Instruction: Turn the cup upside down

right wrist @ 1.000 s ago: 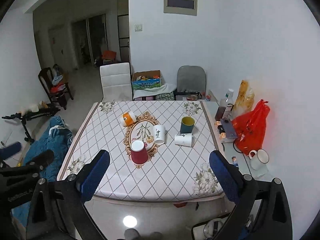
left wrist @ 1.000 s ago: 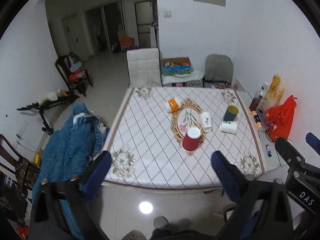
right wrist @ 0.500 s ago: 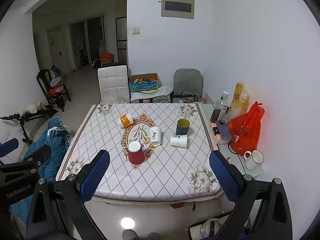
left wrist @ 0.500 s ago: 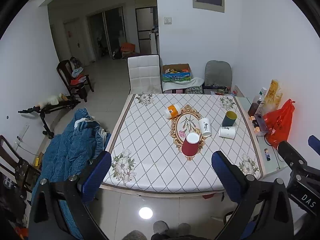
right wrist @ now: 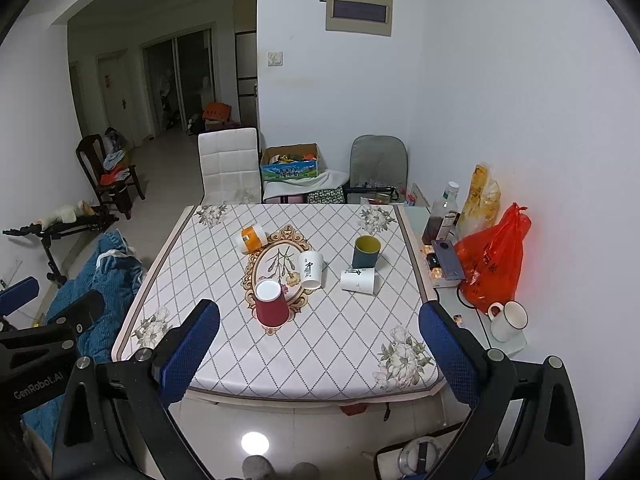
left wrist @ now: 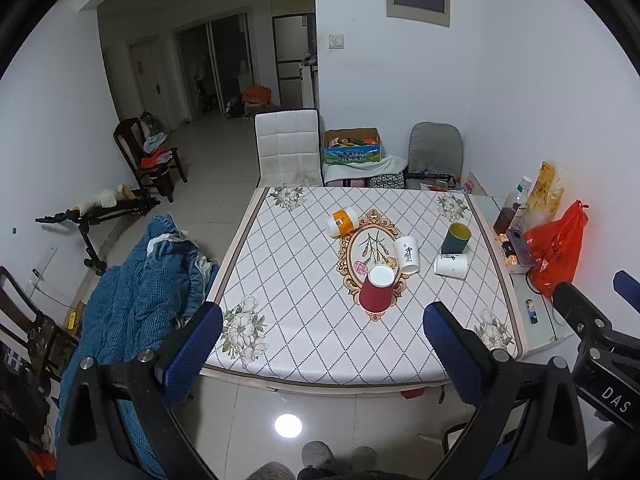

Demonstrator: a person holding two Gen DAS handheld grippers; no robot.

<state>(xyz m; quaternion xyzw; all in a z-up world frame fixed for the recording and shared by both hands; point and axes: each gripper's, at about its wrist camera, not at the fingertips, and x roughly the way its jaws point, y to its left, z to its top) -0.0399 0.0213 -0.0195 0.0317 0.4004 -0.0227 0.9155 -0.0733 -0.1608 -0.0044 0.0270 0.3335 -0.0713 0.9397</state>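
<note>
While both tools hung back from the table [left wrist: 280, 304], we saw the left gripper [left wrist: 322, 340] with jaws spread wide, nothing between them, and the right gripper [right wrist: 320, 340] spread wide and empty too. We logged five cups on the diamond-pattern cloth. The red cup [left wrist: 376, 289] stood mouth-down on the near end of the oval floral motif, white base up. Just behind it to the right, a white cup [left wrist: 407, 254] with dark characters also stood inverted. A second white cup [left wrist: 451, 266] lay on its side, further right. Just behind that one we noted the dark green cup [left wrist: 456, 237], upright, mouth open, yellow inside. An orange and white cup [left wrist: 342, 222] lay on its side at the motif's far left edge. Both grippers were well apart from every cup, over the floor at the table's near edge. Right of the table we saw a side shelf with a red plastic bag [right wrist: 492, 260], a bottle [right wrist: 440, 212] and a white mug [right wrist: 507, 320]. A white chair [left wrist: 288, 148] stood at the far end.
</note>
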